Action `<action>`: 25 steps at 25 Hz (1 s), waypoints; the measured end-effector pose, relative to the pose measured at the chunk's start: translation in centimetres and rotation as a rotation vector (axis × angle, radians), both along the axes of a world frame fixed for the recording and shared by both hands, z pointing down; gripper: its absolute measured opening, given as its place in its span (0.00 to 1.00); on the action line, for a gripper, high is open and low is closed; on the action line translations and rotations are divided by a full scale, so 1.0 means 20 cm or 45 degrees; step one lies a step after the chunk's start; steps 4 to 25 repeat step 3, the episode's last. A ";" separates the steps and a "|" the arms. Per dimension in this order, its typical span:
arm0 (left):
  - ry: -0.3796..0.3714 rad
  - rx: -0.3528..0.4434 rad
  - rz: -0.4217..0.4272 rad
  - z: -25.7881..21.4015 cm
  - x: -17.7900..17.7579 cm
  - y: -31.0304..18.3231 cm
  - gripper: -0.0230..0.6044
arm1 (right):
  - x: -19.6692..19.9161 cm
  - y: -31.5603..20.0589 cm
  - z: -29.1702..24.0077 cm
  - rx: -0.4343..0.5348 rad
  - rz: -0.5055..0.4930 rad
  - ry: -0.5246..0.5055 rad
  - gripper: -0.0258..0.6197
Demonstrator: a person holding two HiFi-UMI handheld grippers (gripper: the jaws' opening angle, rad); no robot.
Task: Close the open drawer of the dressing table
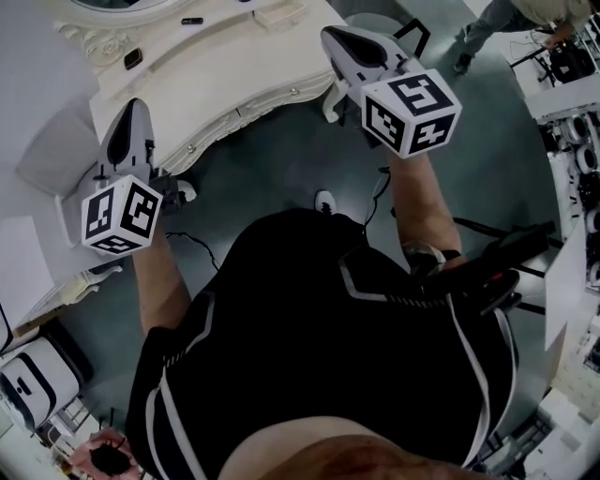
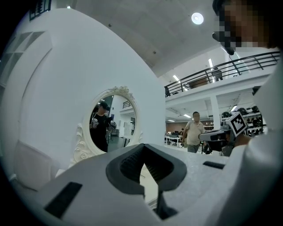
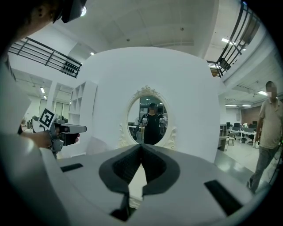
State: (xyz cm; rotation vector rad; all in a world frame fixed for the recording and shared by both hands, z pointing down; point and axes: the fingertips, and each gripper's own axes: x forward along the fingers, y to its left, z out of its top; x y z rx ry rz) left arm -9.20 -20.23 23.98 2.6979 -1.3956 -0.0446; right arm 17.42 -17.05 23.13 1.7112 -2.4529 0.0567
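The white dressing table (image 1: 202, 70) stands ahead of me, and its drawer front (image 1: 246, 112) with small knobs faces me along the near edge. I cannot tell how far out the drawer stands. My left gripper (image 1: 131, 108) is held at the table's left corner and is shut on nothing. My right gripper (image 1: 330, 36) hovers at the table's right corner, also shut and empty. In the left gripper view the left gripper (image 2: 143, 152) has its jaws met at the tip, below the oval mirror (image 2: 110, 121). The right gripper (image 3: 141, 149) points at the same mirror (image 3: 150, 119).
Two small dark objects (image 1: 191, 21) lie on the tabletop. A white panel (image 1: 52, 164) stands at the left. Cables (image 1: 192, 244) trail on the dark floor by my feet. Cluttered benches (image 1: 572, 141) line the right side. A person (image 3: 267, 128) stands off to the right.
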 end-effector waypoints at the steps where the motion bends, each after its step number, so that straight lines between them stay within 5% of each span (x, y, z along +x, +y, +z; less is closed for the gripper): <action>1: 0.000 -0.003 0.000 0.00 -0.01 0.00 0.04 | -0.01 0.00 0.01 -0.004 0.004 -0.004 0.04; 25: 0.001 -0.009 -0.003 0.01 -0.03 0.01 0.04 | -0.02 0.00 0.03 -0.014 0.010 -0.014 0.04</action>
